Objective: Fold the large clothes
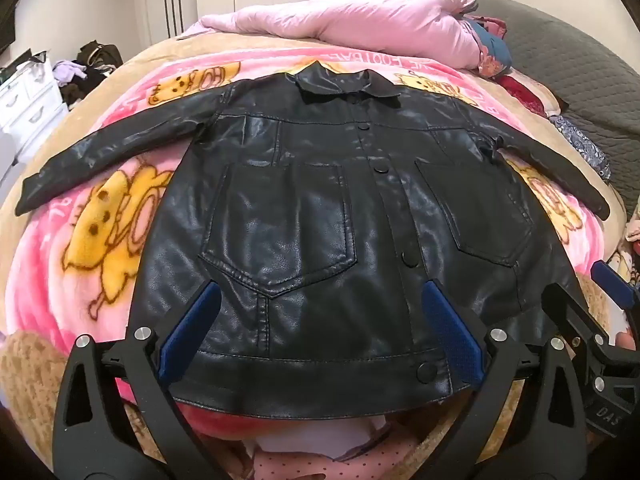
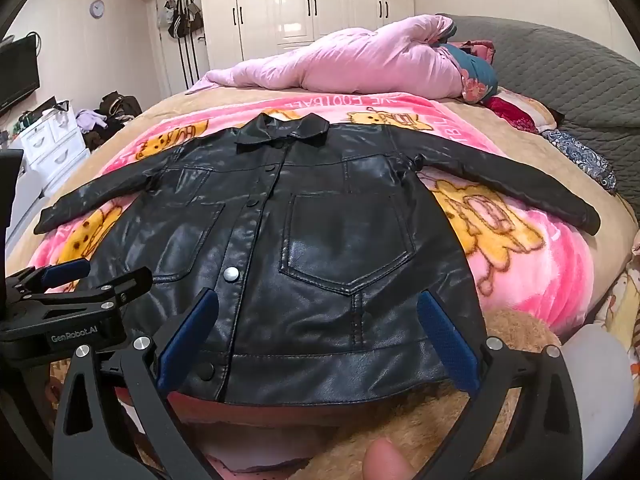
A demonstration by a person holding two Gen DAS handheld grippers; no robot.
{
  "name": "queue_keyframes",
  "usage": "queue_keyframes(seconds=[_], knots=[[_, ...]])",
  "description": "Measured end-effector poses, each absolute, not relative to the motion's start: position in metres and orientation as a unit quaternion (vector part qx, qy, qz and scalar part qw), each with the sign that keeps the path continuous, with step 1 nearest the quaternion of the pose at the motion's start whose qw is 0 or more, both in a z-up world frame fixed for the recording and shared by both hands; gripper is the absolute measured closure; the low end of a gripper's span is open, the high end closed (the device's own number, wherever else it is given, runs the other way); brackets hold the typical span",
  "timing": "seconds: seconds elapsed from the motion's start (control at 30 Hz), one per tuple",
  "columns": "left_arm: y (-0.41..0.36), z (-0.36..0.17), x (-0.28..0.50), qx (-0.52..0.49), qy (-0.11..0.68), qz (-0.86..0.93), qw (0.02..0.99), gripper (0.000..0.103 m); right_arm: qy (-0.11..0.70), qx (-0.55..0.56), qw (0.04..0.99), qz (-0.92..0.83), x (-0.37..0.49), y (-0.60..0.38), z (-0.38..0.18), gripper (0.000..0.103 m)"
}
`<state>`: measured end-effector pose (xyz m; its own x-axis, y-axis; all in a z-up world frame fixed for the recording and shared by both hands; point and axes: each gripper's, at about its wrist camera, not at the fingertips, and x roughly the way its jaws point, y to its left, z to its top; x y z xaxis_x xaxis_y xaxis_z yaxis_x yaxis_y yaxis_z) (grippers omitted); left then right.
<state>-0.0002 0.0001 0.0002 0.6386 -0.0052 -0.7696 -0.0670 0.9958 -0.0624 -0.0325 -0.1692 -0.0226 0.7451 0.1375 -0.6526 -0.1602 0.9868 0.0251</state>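
A fingertip [image 2: 386,460] pokes into the right wrist view at 6 o'clock, just under the right gripper [image 2: 318,336], whose blue-padded jaws stand wide apart and grip nothing. Beyond it, spread flat and front-side up on a pink cartoon blanket [image 2: 540,280], lies the one garment to be folded: a black leather jacket [image 2: 320,220], buttoned shut. Its long axis runs from the hem at 6 o'clock, right at the pads, to the collar at 12 o'clock; one sleeve reaches out toward 9 o'clock, the other toward 3 o'clock. The left gripper [image 1: 320,328], likewise wide open and empty, hovers over the same hem edge, with the jacket's left-hand chest pocket straight ahead of it.

Both tools sit side by side at the hem, each over its own half, so neither is clearly nearer; the left one looks better placed for the 9 o'clock sleeve, the right for the 3 o'clock sleeve. Whether any pad touches the leather cannot be told.

Count: one jacket, two sleeves, two large patch pockets, two grippers. At 12 o'clock behind the collar a rolled pink quilt [image 2: 360,64] lies across the bed, white wardrobes [image 2: 312,4] beyond it.
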Motion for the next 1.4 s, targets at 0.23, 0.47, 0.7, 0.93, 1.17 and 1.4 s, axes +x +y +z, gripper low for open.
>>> queue_keyframes(seconds=[0.23,0.47,0.7,0.93,1.17,1.4], knots=[[0.0043,0.003,-0.0028,-0.04,0.421,0.018,0.906,0.009,0.349,-0.015,0.934,0.078,-0.0336,-0.1698,-0.0228,0.004],[-0.0003,0.0044,-0.0024,-0.033,0.422,0.021,0.906,0.009,0.348,-0.014,0.934,0.082,-0.0336,-0.1709,-0.021,0.004],[-0.0004,0.0039,0.0012,-0.027,0.422,0.021,0.906,0.009,0.348,-0.012,0.934,0.082,-0.0323,-0.17,-0.0221,0.004],[-0.0015,0.0025,0.0013,-0.027,0.421,0.025,0.907,0.009,0.35,-0.01,0.933,0.08,-0.0319,-0.1716,-0.0232,0.004],[-0.0006,0.0024,0.0015,-0.028,0.42,0.024,0.907,0.009,0.351,-0.011,0.933,0.079,-0.0293,-0.1695,-0.0243,0.004],[0.0001,0.0028,0.002,-0.025,0.419,0.025,0.907,0.009,0.351,-0.011,0.933,0.079,-0.0308,-0.1701,-0.024,0.004]])
